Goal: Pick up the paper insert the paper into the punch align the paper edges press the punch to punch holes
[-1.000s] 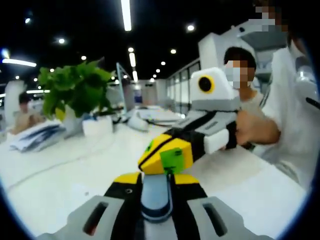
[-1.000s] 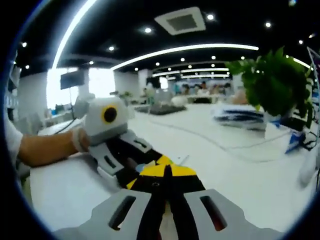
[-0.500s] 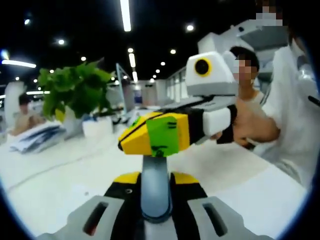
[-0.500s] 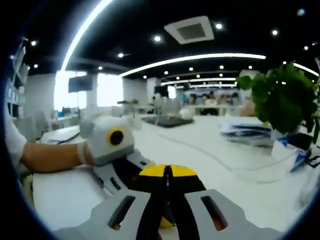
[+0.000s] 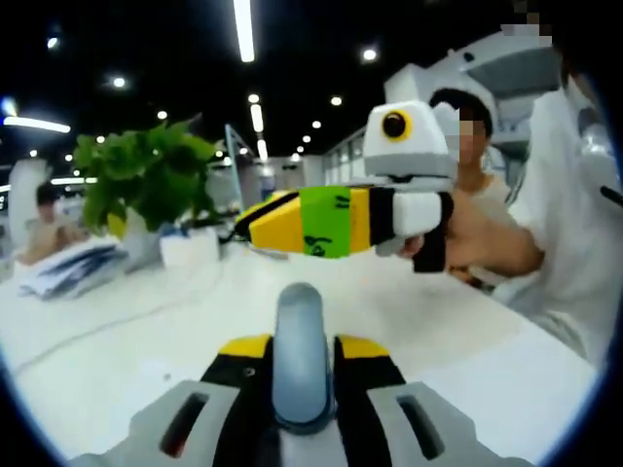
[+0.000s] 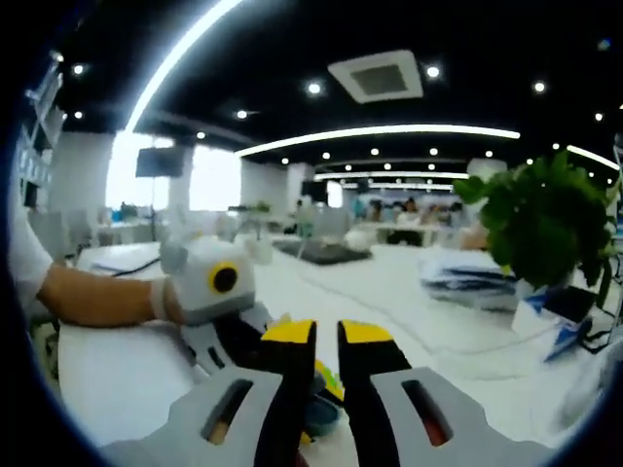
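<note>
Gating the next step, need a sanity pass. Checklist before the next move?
1. Left gripper shut on the punch handle: ok, the handle sits between its jaws.
2. Right gripper open: ok, there is a gap between its jaws.
3. Right gripper off the handle: ok, it is held above the handle, apart from it.
4. Paper in the punch: cannot tell, slot hidden.
5. Paper edges aligned: cannot tell.

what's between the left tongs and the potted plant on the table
In the left gripper view, bare white table runs from the left tongs to the potted plant; a thin cable crosses it.
</note>
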`<state>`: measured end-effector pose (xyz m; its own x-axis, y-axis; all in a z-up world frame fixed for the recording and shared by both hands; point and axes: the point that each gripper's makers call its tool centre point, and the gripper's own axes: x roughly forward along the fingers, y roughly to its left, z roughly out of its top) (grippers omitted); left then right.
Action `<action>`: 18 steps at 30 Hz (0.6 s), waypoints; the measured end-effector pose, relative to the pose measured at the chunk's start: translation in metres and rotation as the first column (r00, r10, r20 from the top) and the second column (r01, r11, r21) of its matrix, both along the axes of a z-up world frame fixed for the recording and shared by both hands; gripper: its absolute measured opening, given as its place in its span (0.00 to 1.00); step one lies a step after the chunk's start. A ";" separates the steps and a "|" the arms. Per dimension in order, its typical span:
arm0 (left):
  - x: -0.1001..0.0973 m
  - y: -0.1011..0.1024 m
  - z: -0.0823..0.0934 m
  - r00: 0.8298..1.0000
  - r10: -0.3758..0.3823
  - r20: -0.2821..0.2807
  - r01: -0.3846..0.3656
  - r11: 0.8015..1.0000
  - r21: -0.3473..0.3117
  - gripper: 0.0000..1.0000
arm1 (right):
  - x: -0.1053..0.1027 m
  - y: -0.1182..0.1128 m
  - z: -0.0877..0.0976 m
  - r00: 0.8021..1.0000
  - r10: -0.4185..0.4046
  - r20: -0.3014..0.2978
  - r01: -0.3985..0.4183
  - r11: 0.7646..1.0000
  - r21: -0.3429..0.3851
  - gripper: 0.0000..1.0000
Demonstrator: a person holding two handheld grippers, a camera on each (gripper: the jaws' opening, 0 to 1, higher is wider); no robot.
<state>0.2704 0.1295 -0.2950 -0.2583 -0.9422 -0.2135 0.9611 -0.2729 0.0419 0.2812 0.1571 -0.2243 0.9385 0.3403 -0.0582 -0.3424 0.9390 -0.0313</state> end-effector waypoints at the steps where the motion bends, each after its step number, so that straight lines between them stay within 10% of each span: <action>1: -0.001 0.000 0.001 1.000 -0.002 0.000 0.002 1.000 -0.003 0.31 | 0.000 -0.001 0.000 1.000 0.001 -0.001 -0.001 1.000 0.003 0.20; 18: -0.002 -0.001 0.009 1.000 0.019 0.003 -0.019 0.999 -0.047 0.64 | -0.027 -0.043 -0.033 1.000 -0.017 -0.020 0.017 1.000 -0.015 0.32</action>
<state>0.2684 0.1287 -0.2861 -0.2393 -0.9560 -0.1697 0.9660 -0.2520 0.0572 0.2538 0.1144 -0.2569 0.9427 0.3235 -0.0819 -0.3274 0.9441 -0.0389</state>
